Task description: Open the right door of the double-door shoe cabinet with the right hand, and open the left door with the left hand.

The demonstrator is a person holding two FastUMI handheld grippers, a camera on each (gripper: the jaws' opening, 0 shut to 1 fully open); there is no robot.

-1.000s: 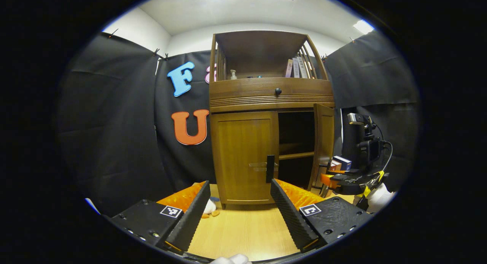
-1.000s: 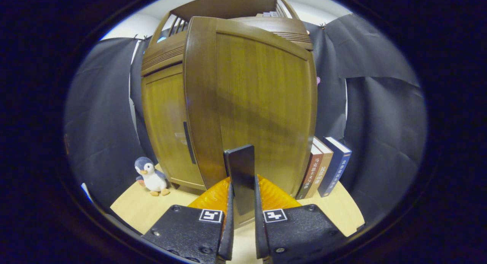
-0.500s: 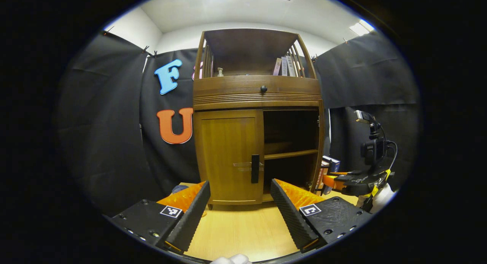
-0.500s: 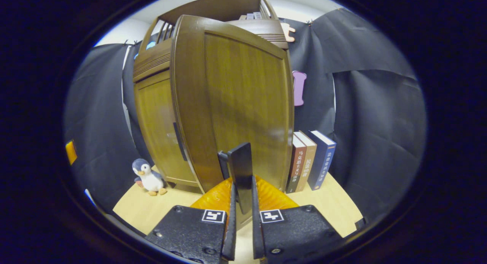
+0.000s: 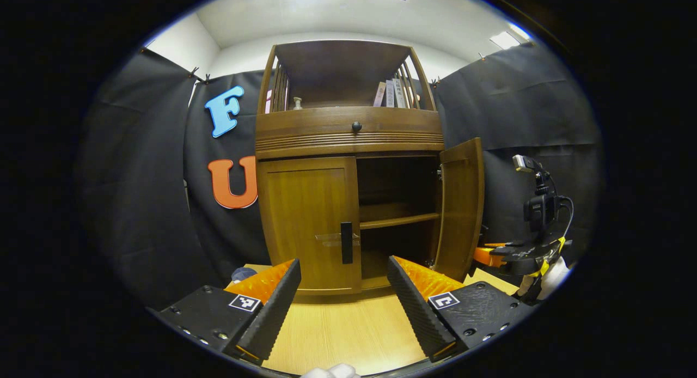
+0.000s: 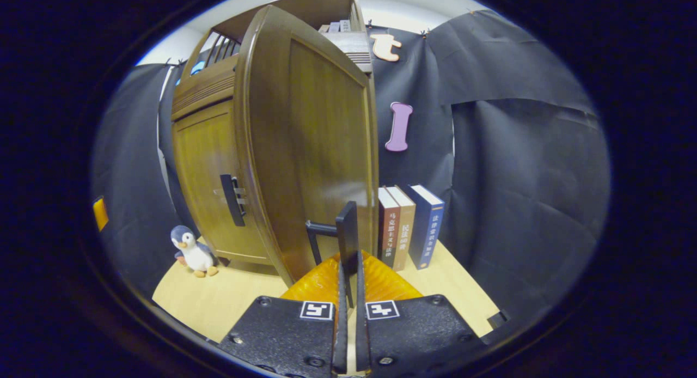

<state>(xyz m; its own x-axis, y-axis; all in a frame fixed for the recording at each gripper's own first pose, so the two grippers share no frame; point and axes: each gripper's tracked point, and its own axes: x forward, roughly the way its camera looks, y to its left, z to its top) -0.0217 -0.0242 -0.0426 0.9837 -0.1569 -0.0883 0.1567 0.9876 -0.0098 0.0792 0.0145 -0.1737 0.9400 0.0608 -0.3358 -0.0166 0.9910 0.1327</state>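
Note:
The brown wooden shoe cabinet [image 5: 348, 133] stands ahead on a light wood table. Its left door [image 5: 307, 220] is closed, with a dark bar handle [image 5: 346, 242] at its right edge. My left gripper [image 5: 343, 293] is open, a little short of that door, holding nothing. The right door [image 5: 460, 203] stands swung out wide, baring dark shelves [image 5: 397, 221]. In the right gripper view the right door [image 6: 310, 149] looms close and my right gripper [image 6: 348, 263] is shut on its dark bar handle [image 6: 347, 236]. The right gripper [image 5: 503, 255] also appears by the open door in the left gripper view.
Three upright books [image 6: 408, 225] stand to the right of the cabinet. A plush penguin [image 6: 190, 250] sits on the table at the cabinet's left. A drawer with a round knob [image 5: 356, 127] and an upper shelf with books [image 5: 389, 93] top the cabinet.
The right door has swung farther open, pulled by my right gripper, which stays shut on its handle. The left gripper has shifted right, so the cabinet sits more to the left in its view.

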